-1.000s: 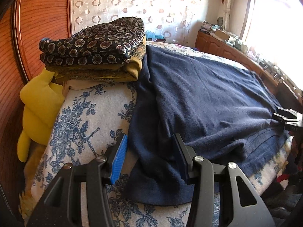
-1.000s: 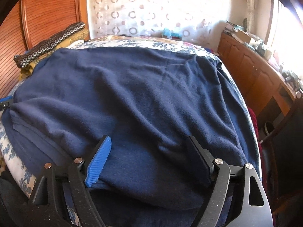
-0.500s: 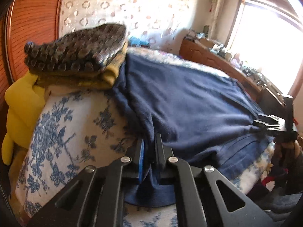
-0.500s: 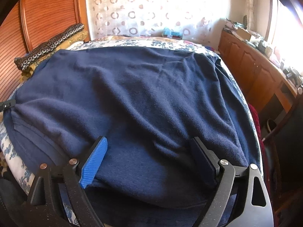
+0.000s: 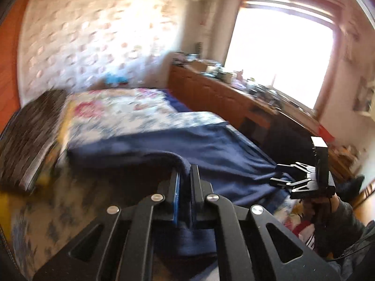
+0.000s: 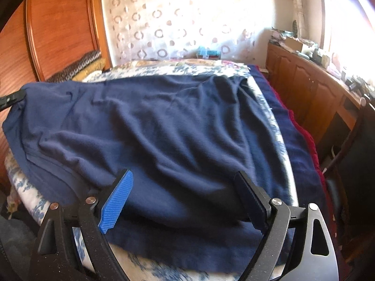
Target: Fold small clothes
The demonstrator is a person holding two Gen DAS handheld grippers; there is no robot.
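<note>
A dark navy fleece garment [image 6: 164, 126] lies spread over the flowered bed [image 6: 178, 69]. My left gripper [image 5: 185, 175] is shut on the garment's left edge [image 5: 211, 145] and holds it lifted off the bed. My right gripper [image 6: 185, 182] is open, its blue-padded left finger [image 6: 117, 201] and black right finger [image 6: 250, 201] straddling the near hem without closing on it. The right gripper also shows in the left wrist view [image 5: 302, 180] at the garment's right side. The left gripper's tip shows at the far left of the right wrist view [image 6: 11, 98].
Folded patterned blankets [image 5: 25, 135] are stacked at the bed's left by the wooden headboard [image 6: 63, 28]. A wooden cabinet [image 6: 311, 89] with clutter runs along the right under a bright window [image 5: 276, 53]. A chair [image 6: 346, 145] stands right of the bed.
My left gripper closed on the garment's left edge, then lifted and swung it right, baring flowered bed. The right gripper stayed open and shifted slightly.
</note>
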